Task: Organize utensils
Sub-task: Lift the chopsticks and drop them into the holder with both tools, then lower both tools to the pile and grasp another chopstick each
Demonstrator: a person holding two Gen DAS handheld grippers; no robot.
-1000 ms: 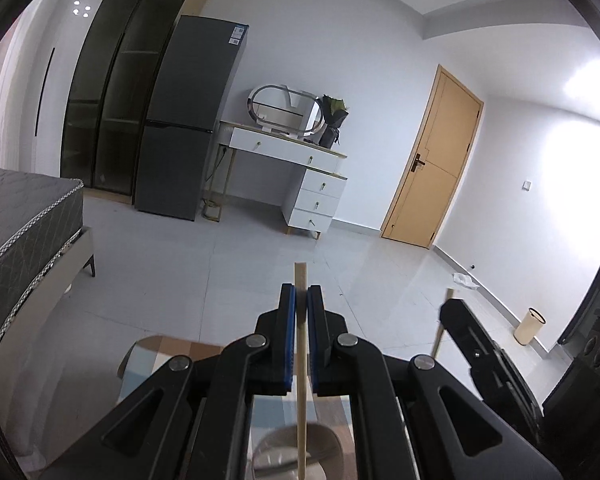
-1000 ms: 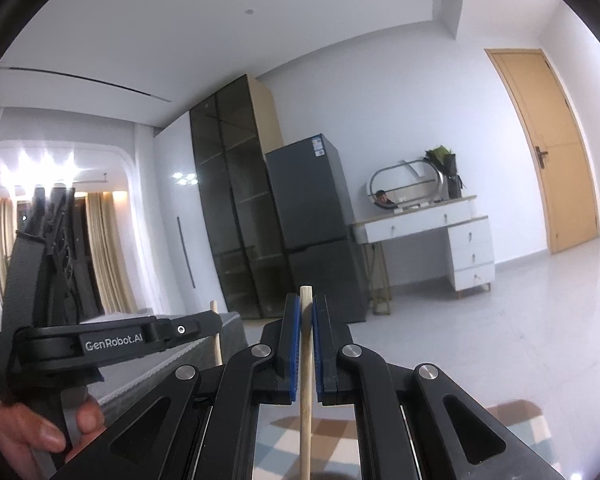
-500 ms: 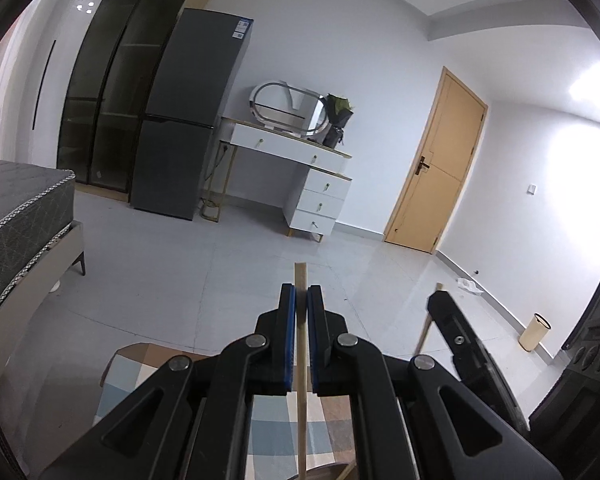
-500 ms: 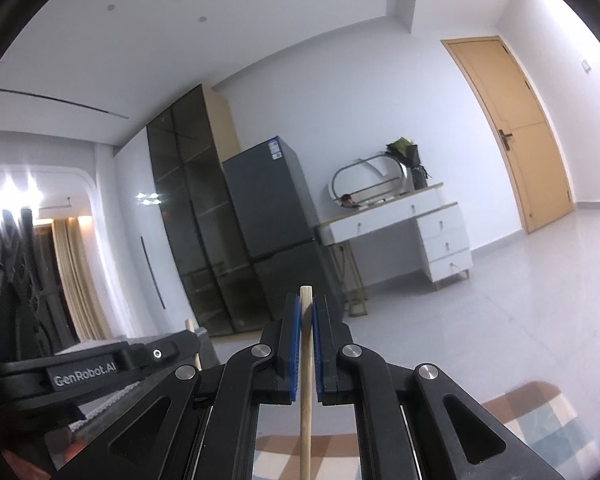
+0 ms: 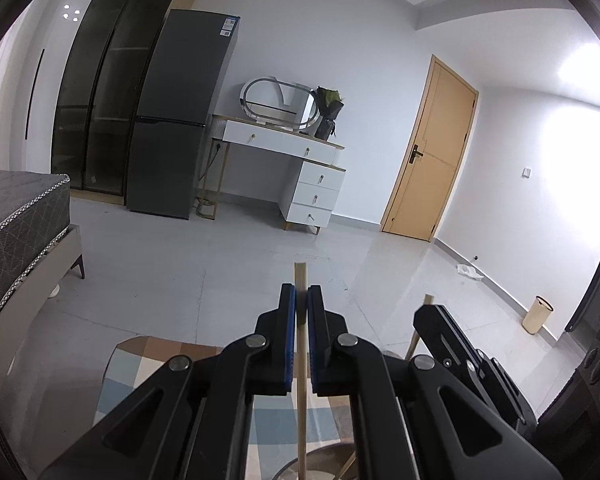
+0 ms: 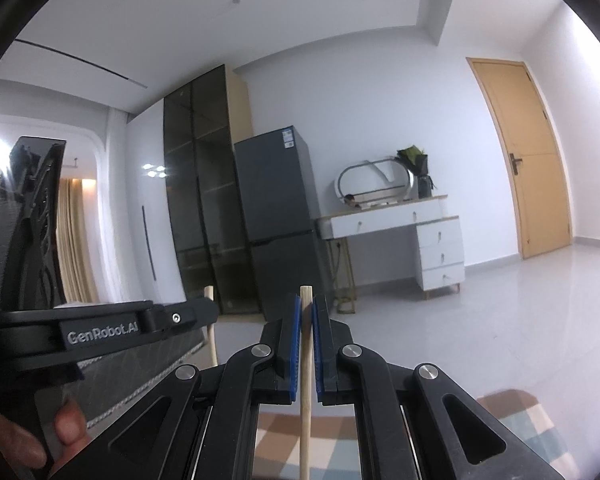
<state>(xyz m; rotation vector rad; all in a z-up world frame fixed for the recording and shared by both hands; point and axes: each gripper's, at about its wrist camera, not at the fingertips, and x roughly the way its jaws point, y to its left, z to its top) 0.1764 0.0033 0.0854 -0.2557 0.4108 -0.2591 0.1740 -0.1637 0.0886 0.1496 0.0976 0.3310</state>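
Note:
In the left wrist view my left gripper (image 5: pixel 301 300) is shut on a pale wooden chopstick (image 5: pixel 300 400) that stands upright between the blue pads. Its lower end runs toward a round grey container rim (image 5: pixel 324 454) at the bottom edge. To the right, my right gripper (image 5: pixel 452 332) holds a second chopstick (image 5: pixel 428 301). In the right wrist view the right gripper (image 6: pixel 307 308) is shut on that upright chopstick (image 6: pixel 306 380). The left gripper (image 6: pixel 140 324) sits at the left with its chopstick (image 6: pixel 210 344), held by a hand (image 6: pixel 20 440).
A checkered cloth (image 5: pixel 140 376) lies below both grippers. Beyond it are open grey floor tiles, a bed (image 5: pixel 16 216) at the left, a dark fridge (image 5: pixel 176 120), a white dressing table (image 5: pixel 296 168), a wooden door (image 5: pixel 432 160) and a small bin (image 5: pixel 538 314).
The right gripper has sunk a little with its chopstick and drifted slightly left in the left wrist view. The left gripper has kept its place. Both grips are unchanged.

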